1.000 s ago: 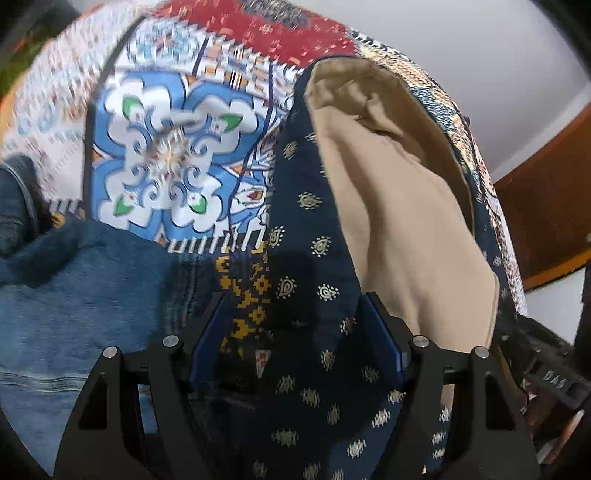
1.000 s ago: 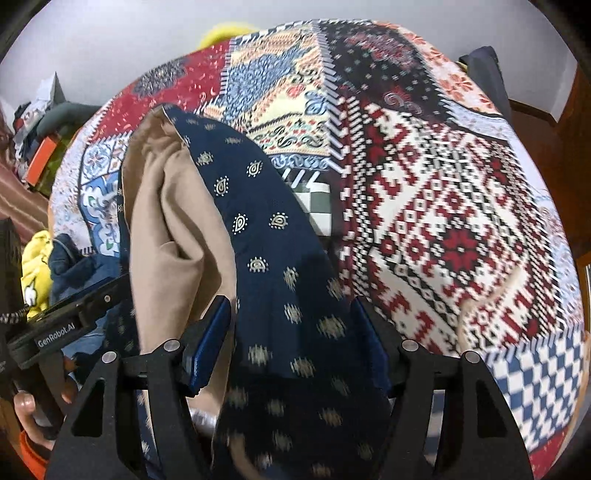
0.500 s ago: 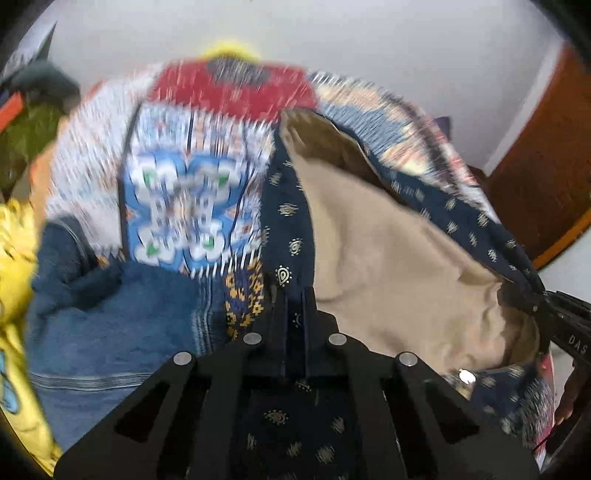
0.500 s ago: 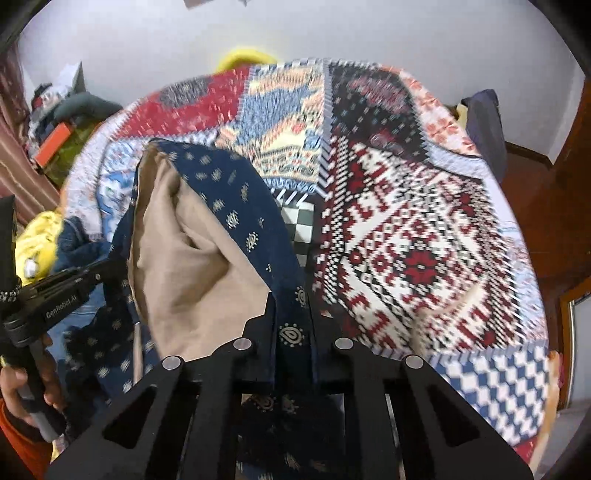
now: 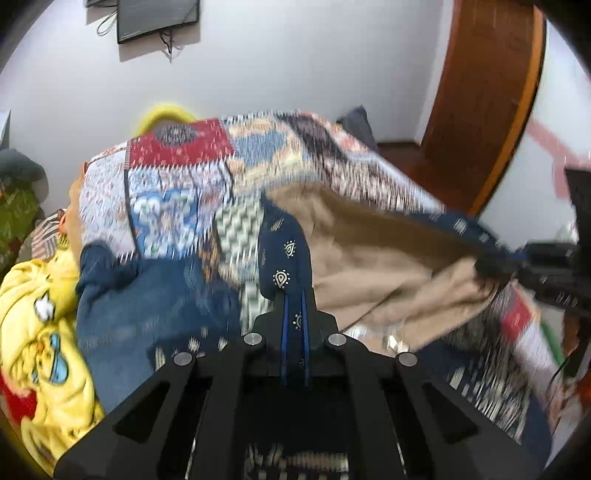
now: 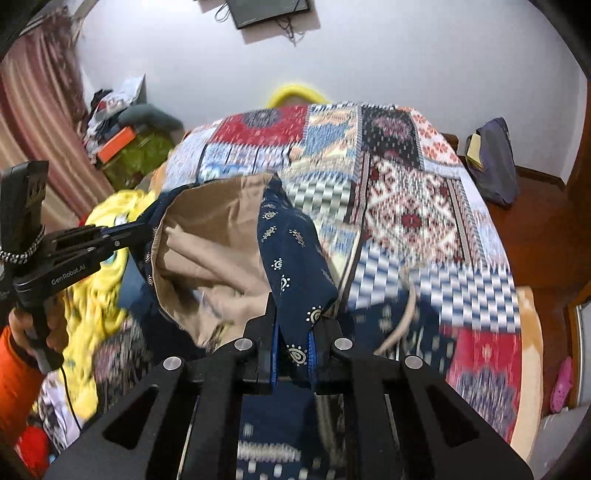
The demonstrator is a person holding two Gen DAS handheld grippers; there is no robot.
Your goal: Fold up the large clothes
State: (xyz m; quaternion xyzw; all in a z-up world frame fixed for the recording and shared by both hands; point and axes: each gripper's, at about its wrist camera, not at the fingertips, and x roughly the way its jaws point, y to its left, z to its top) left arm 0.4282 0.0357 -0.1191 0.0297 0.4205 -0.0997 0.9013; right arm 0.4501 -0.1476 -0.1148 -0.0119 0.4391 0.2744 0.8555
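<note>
Both tongs are pinching the navy printed garment (image 6: pixel 291 251) by its edge: left tongs (image 5: pixel 294 321) on one corner, right tongs (image 6: pixel 293 343) on the other, tan lining (image 5: pixel 369 251) sagging between them above the patchwork bed (image 6: pixel 410 206). The thin fabric could slip out, or its hanging end could snag the denim pile (image 5: pixel 147 295).

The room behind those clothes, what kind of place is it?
Most likely a bedroom in a home: a bed under a patchwork quilt, loose clothes such as a yellow garment heaped beside it, and a dark screen on the wall.
</note>
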